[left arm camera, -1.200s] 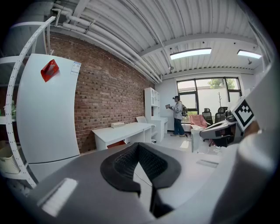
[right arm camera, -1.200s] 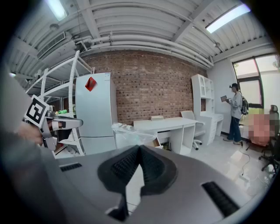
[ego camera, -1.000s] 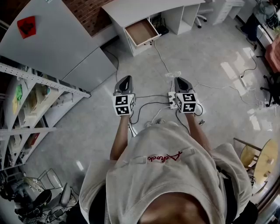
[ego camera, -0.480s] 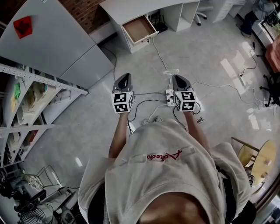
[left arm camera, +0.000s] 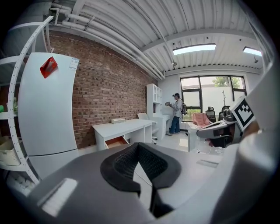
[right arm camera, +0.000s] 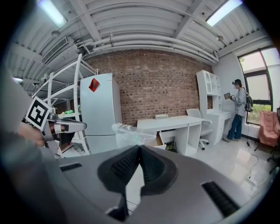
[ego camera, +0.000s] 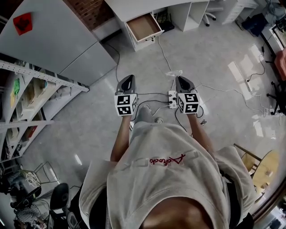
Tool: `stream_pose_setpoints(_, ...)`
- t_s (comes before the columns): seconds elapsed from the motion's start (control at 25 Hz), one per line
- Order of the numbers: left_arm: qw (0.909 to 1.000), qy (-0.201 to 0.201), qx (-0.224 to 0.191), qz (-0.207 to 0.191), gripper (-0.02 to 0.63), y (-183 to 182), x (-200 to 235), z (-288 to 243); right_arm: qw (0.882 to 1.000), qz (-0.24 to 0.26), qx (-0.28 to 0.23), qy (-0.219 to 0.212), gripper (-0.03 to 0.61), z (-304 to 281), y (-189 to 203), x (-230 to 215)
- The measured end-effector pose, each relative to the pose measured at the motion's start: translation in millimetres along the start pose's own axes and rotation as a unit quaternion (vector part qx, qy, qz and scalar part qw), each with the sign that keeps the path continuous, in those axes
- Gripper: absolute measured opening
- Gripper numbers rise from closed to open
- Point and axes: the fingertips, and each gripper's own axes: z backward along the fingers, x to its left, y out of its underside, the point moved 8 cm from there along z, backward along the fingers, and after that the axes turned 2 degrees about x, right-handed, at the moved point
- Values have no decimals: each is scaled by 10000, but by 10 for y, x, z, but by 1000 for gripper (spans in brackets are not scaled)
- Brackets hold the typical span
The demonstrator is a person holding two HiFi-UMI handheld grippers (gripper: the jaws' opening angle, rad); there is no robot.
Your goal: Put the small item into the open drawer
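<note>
The open drawer (ego camera: 144, 26) is a shallow wooden tray pulled out of a white desk (ego camera: 134, 6), far ahead on the floor plan. It also shows in the left gripper view as the drawer (left arm camera: 116, 141). My right gripper (ego camera: 181, 79) is shut on a small clear plastic bag (ego camera: 174, 74) that sticks out past its tips. In the right gripper view the bag (right arm camera: 130, 130) rises above my right gripper (right arm camera: 139, 148), in front of the drawer (right arm camera: 156, 141). My left gripper (ego camera: 128, 78) is held level beside it, shut and empty, as the left gripper (left arm camera: 138, 146) also shows.
A white fridge (ego camera: 58, 40) and metal shelves (ego camera: 27, 103) stand at the left. Cables and a power strip (ego camera: 172, 99) lie on the floor under the grippers. A person (left arm camera: 176, 113) stands far off by the windows. A wooden chair (ego camera: 263, 165) is at the right.
The person carrying the grippers has stepped forward; a knee now shows below them. Both grippers stay side by side and shut, the bag still in the right one.
</note>
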Motion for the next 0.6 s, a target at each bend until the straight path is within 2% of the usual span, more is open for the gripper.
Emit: stream_pose_setpoints(0.6,9999,70,-82,-3,9,-126,178,-659,9999,87,-24,52,12,-527,-151,-311)
